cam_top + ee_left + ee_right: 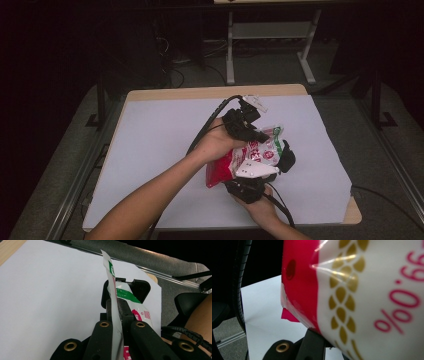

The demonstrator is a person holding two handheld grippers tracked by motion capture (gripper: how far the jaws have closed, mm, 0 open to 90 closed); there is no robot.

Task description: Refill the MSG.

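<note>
A red, white and green plastic bag (250, 155) is held up over the middle of the table between both grippers. My left gripper (257, 134) comes in from the upper left and is shut on the bag's thin green-and-white edge (111, 272). The film stands pinched between its two black jaws, at my left gripper (117, 312). My right gripper (280, 157) comes up from below, its jaws on either side of the bag's body. In the right gripper view the bag (367, 290) sits so close that it covers the jaws.
A white sheet (165, 150) covers the wooden table, whose bare corner (353, 212) shows at the front right. Metal rails (75, 185) run along both sides on the grey floor. A desk frame (230, 55) stands behind the table.
</note>
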